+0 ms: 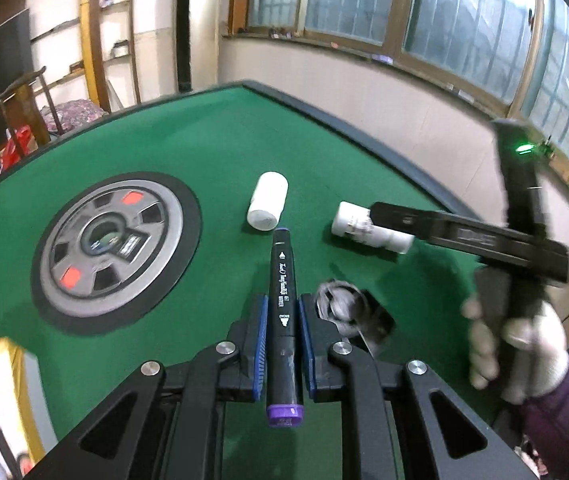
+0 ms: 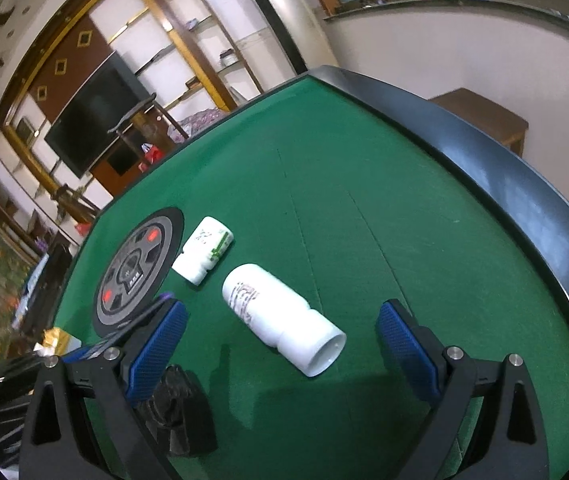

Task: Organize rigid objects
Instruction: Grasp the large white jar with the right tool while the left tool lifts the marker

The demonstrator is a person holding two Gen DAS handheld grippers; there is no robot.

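Observation:
My left gripper (image 1: 282, 320) is shut on a black marker (image 1: 282, 292) with a purple end cap, held above the green table (image 1: 204, 148). Two white bottles lie on their sides on the felt: a small one (image 1: 267, 201), which shows a green label in the right wrist view (image 2: 203, 249), and a larger one (image 1: 354, 226) with a printed label (image 2: 280, 314). My right gripper (image 2: 280, 344) is open and hovers over the larger bottle, its blue pads (image 2: 402, 342) on either side of the bottle's cap end. In the left wrist view the right gripper's finger (image 1: 444, 228) lies over that bottle.
A round black and grey centre disc (image 1: 112, 248) with red buttons is set into the table (image 2: 324, 184). A dark binder clip (image 1: 354, 312) lies by my left gripper and also shows in the right wrist view (image 2: 176, 412). A box with gold edging (image 1: 0, 400) sits at the lower left. The table's raised black rim (image 2: 504, 184) curves along the right.

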